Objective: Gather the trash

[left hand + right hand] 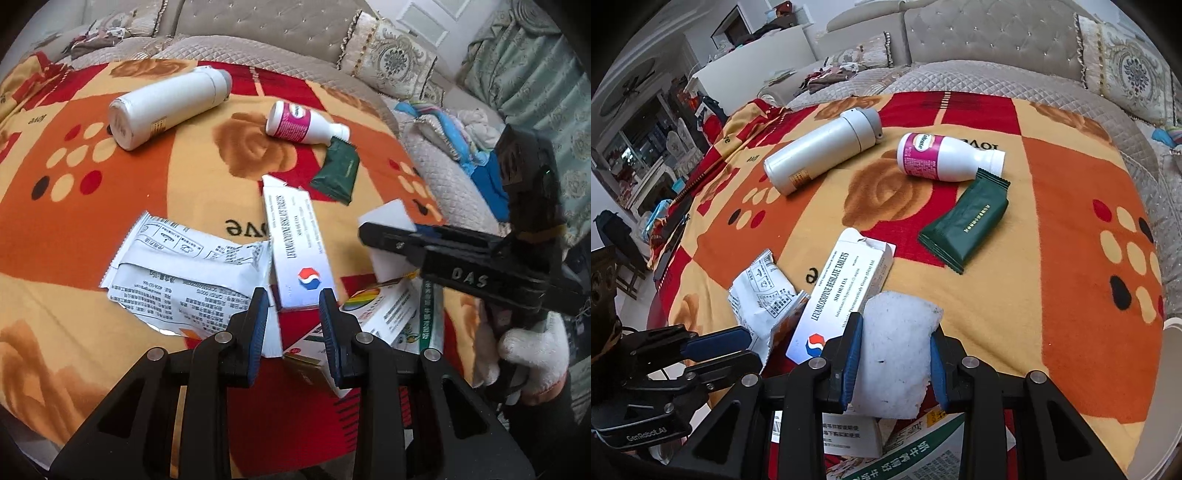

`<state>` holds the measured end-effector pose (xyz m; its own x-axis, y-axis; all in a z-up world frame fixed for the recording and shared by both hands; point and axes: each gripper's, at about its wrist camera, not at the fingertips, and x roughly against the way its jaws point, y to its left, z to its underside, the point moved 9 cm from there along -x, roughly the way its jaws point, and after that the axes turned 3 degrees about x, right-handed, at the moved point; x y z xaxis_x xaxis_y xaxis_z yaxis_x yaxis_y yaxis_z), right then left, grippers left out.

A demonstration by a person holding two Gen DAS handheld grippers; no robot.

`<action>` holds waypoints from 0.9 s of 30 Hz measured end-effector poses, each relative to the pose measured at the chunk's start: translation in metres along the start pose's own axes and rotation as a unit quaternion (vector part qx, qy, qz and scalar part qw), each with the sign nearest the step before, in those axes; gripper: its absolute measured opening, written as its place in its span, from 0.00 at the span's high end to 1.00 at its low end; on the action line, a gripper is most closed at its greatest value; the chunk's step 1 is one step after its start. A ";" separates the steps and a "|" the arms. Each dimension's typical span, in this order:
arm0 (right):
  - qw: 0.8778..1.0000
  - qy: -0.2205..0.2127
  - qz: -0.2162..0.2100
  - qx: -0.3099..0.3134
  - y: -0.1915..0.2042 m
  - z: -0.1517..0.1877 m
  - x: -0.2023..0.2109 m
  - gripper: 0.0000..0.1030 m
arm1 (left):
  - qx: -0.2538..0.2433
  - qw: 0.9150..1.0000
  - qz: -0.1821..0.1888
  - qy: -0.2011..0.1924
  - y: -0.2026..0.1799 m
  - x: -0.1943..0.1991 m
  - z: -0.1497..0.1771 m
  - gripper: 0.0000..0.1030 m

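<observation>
White foam, a rough sponge-like block (895,350), is pinched between the blue pads of the right gripper (895,363), whose jaws press on both of its sides. Just ahead of those jaws lies a white cardboard tablet box (846,291) with a red-and-blue roundel, and past it a dark green foil sachet (964,229), a small white plastic bottle with a pink label (942,157) and a tall white cylindrical flask with a grey cap (820,153), all lying on their sides on an orange, red and cream flower-patterned blanket (1052,258). Left of the right jaws sits a crumpled white printed wrapper (761,291).

The left gripper (293,325) has its jaws spread a little, with nothing pressed between the pads; the near end of the tablet box (295,240) lies just beyond their tips, the flattened wrapper (184,269) to their left. More printed cartons (384,314) lie right of them. A white-gloved hand (524,350) holds the right gripper's handle.
</observation>
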<state>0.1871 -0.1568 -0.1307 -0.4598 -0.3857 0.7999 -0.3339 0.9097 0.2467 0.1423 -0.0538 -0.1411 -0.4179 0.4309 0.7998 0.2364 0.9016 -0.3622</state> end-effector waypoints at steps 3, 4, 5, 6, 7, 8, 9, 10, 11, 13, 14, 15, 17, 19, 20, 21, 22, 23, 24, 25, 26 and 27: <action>1.000 0.001 -0.001 -0.005 -0.003 0.000 -0.001 0.69 | -0.001 1.000 -0.010 0.009 0.003 -0.008 0.002 0.74; 1.000 0.001 -0.001 -0.007 -0.004 0.000 -0.001 0.69 | -0.005 1.000 -0.014 0.009 0.002 -0.009 0.002 0.74; 1.000 0.001 -0.002 -0.007 -0.004 0.001 -0.001 0.69 | -0.009 1.000 -0.020 0.008 0.002 -0.010 0.002 0.74; 1.000 0.002 -0.002 -0.007 -0.004 0.001 -0.001 0.69 | -0.016 0.999 -0.030 0.007 0.001 -0.010 0.002 0.74; 1.000 0.002 -0.001 -0.006 -0.003 0.002 -0.001 0.69 | -0.023 0.999 -0.040 0.007 0.001 -0.010 0.002 0.74; 1.000 0.004 -0.001 -0.004 -0.003 0.002 -0.002 0.69 | -0.034 0.998 -0.059 0.007 0.003 -0.010 0.002 0.74; 1.000 0.004 -0.001 -0.003 -0.002 0.002 -0.002 0.69 | -0.040 0.997 -0.072 0.009 0.006 -0.010 0.003 0.74; 1.000 0.004 -0.001 -0.003 -0.002 0.002 -0.001 0.69 | -0.044 0.996 -0.083 0.011 0.010 -0.010 0.005 0.74; 1.000 0.004 -0.003 -0.002 -0.001 0.002 -0.001 0.69 | -0.046 0.995 -0.092 0.017 0.015 -0.009 0.007 0.74; 1.000 0.003 -0.004 -0.001 0.000 0.003 0.000 0.69 | -0.040 0.992 -0.116 0.032 0.037 -0.007 0.014 0.74; 1.000 0.003 -0.004 0.000 0.000 0.002 0.000 0.69 | -0.031 0.991 -0.125 0.040 0.052 -0.005 0.019 0.74; 1.000 0.002 -0.005 0.000 0.000 0.002 0.001 0.69 | -0.024 0.991 -0.126 0.045 0.061 -0.003 0.024 0.74; 1.000 0.000 -0.006 0.001 0.000 0.001 0.003 0.69 | -0.002 0.990 -0.131 0.052 0.088 0.005 0.033 0.74; 1.000 -0.002 -0.006 0.002 0.001 0.000 0.004 0.69 | 0.018 0.989 -0.139 0.048 0.111 0.019 0.037 0.74; 1.000 -0.003 -0.006 0.003 0.001 -0.001 0.004 0.69 | 0.033 0.989 -0.134 0.046 0.119 0.026 0.038 0.74; 1.000 -0.004 -0.006 0.003 0.001 -0.002 0.005 0.69 | 0.051 0.991 -0.115 0.039 0.126 0.033 0.037 0.74; 1.000 -0.004 -0.007 0.003 0.001 -0.002 0.005 0.69 | 0.062 0.992 -0.103 0.035 0.129 0.039 0.036 0.74; 1.000 -0.005 -0.008 0.002 0.001 -0.003 0.005 0.69 | 0.072 0.992 -0.096 0.029 0.132 0.045 0.034 0.70; 1.000 -0.006 -0.009 0.001 0.001 -0.004 0.004 0.69 | 0.076 0.993 -0.092 0.019 0.132 0.050 0.030 0.57; 1.000 -0.005 -0.010 0.001 0.001 -0.004 0.004 0.69 | 0.081 0.993 -0.080 0.007 0.129 0.053 0.026 0.49; 1.000 -0.005 -0.010 0.001 0.001 -0.004 0.003 0.69 | 0.087 0.994 -0.069 -0.001 0.126 0.055 0.022 0.36; 1.000 -0.004 -0.011 0.001 0.002 -0.004 0.003 0.69 | 0.099 0.994 -0.047 -0.011 0.119 0.057 0.015 0.30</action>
<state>0.1887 -0.1556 -0.1257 -0.4591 -0.4064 0.7899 -0.3447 0.9011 0.2633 0.1336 0.0783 -0.1460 -0.4489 0.3438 0.8248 0.0193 0.9265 -0.3757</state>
